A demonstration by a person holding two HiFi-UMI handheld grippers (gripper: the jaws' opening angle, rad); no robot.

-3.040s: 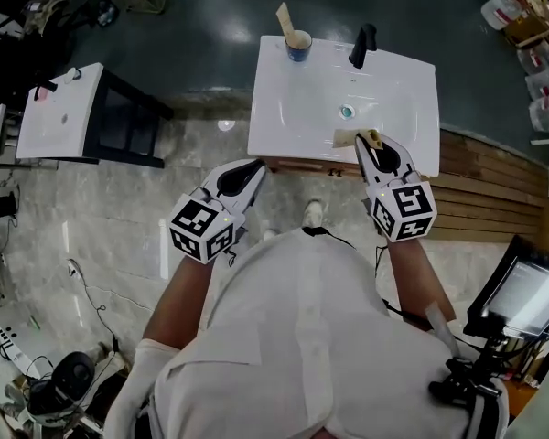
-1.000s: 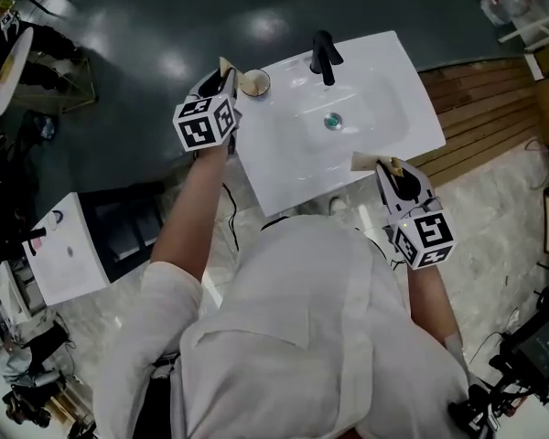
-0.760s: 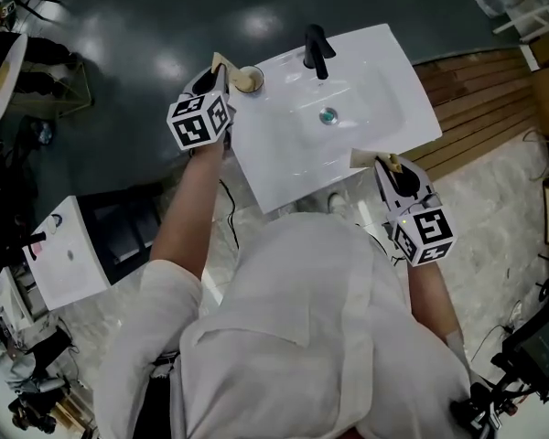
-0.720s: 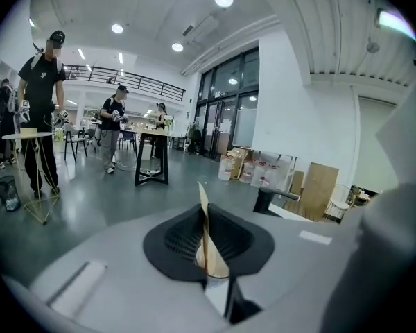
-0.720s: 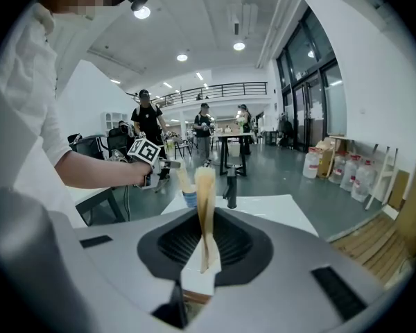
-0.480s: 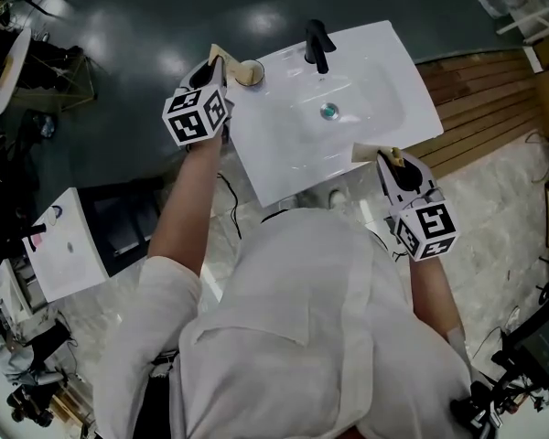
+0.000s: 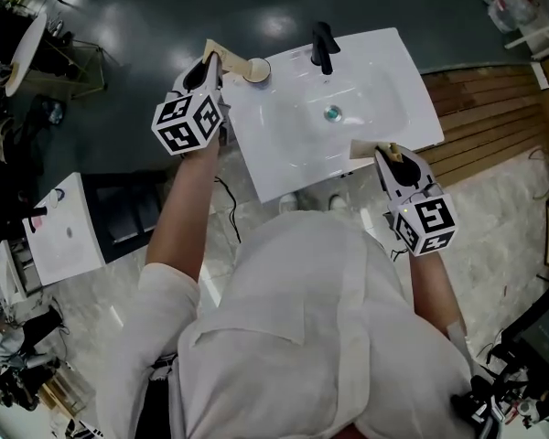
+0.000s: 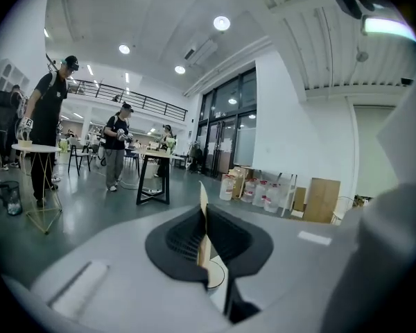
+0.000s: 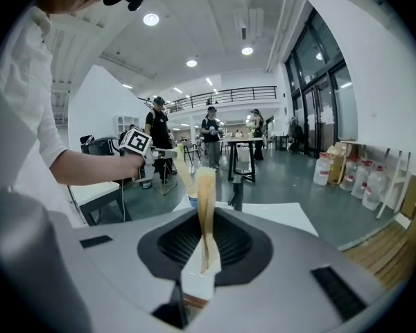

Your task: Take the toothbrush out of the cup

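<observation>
Left gripper (image 7: 210,62) sits higher than a second ago, jaws now pinching toothbrush (image 8: 203,229) | long axis near upright, lower end slanting toward cup (image 7: 256,69) on sink (image 7: 293,149) corner | right gripper (image 7: 387,152) pinches beige strip (image 7: 361,148)

1. A white washbasin top (image 7: 284,158) carries the things. It lies slanted in the head view, with a shallow bowl sunk in its middle.
2. A black faucet (image 7: 325,46) stands upright at the back edge, just behind the bowl.
3. A small round drain (image 7: 332,112) sits at the bottom of the bowl, in front of the faucet.
4. A cup (image 7: 255,69) stands on the back left corner – left of the faucet and apart from it.
5. The floor is dark and glossy (image 7: 165,7) behind the basin, with pale marbled tiles (image 7: 101,309) in front and wooden slats (image 7: 480,126) at the right.
6. A second white basin (image 7: 59,236) on a black stand sits well apart at the left.
</observation>
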